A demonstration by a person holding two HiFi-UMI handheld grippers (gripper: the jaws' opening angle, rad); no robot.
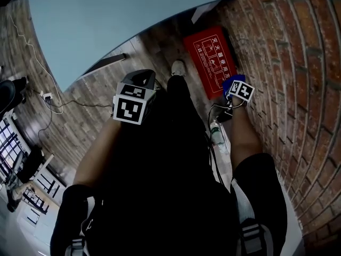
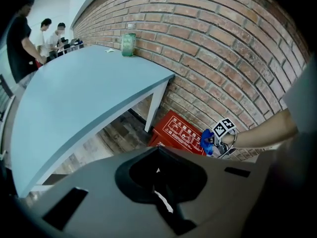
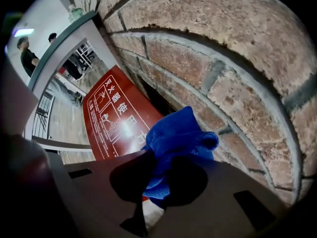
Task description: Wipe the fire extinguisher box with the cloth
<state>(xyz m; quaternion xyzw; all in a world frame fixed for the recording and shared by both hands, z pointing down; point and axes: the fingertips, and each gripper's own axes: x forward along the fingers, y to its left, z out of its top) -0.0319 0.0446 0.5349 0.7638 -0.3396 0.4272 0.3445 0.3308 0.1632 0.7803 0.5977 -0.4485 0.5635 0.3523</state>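
The red fire extinguisher box point(image 1: 210, 57) lies on the floor against the brick wall, with white print on its top face point(image 3: 116, 115). My right gripper point(image 3: 163, 177) is shut on a bunched blue cloth point(image 3: 181, 135). The cloth sits at the box's near corner by the wall point(image 1: 233, 83). In the left gripper view the box point(image 2: 181, 130) and the cloth point(image 2: 207, 141) show ahead of me. My left gripper point(image 2: 158, 170) is held back at waist height point(image 1: 133, 103), away from the box. Its jaws look shut with nothing in them.
A pale blue table point(image 1: 117, 20) stands over the floor beside the box, with its white leg point(image 2: 154, 103) close to the box's far end. A green jar point(image 2: 129, 44) is on the table. The brick wall point(image 1: 298, 63) runs along my right. Cables point(image 1: 50, 97) trail at left. People point(image 2: 20, 38) stand far off.
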